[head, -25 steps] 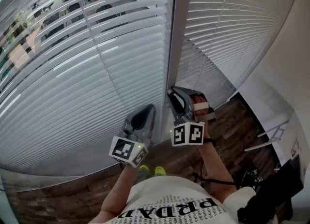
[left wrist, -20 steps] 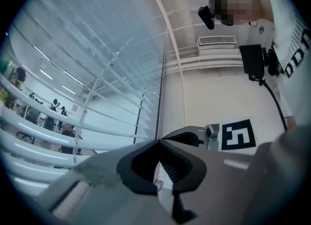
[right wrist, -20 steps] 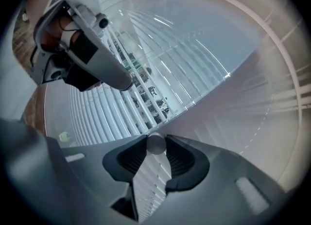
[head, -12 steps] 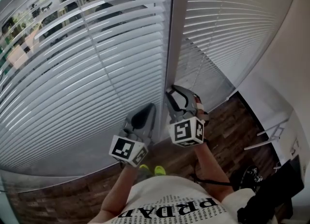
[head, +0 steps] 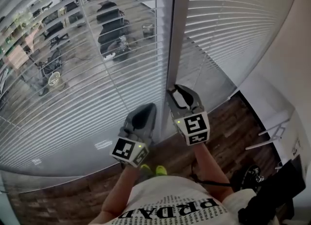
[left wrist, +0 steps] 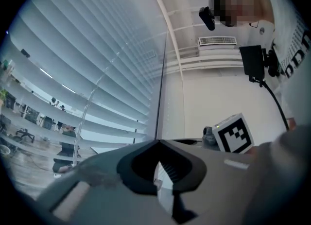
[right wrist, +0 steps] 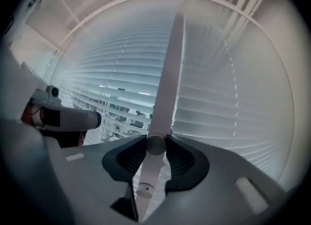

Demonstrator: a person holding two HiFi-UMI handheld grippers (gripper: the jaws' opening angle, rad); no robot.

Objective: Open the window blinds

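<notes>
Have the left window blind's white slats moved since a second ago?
Yes. The white slats have tilted open, judged against the fixed grey window post.

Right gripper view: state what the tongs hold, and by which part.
The right tongs are shut on the blind's tilt wand, gripping it near its lower end, just above the tip. The left tongs are shut and empty.

White blinds make fine horizontal stripes. The grey left tongs and right tongs carry black-and-white square-patterned cubes. The wand is pale grey, the floor dark brown wood.
</notes>
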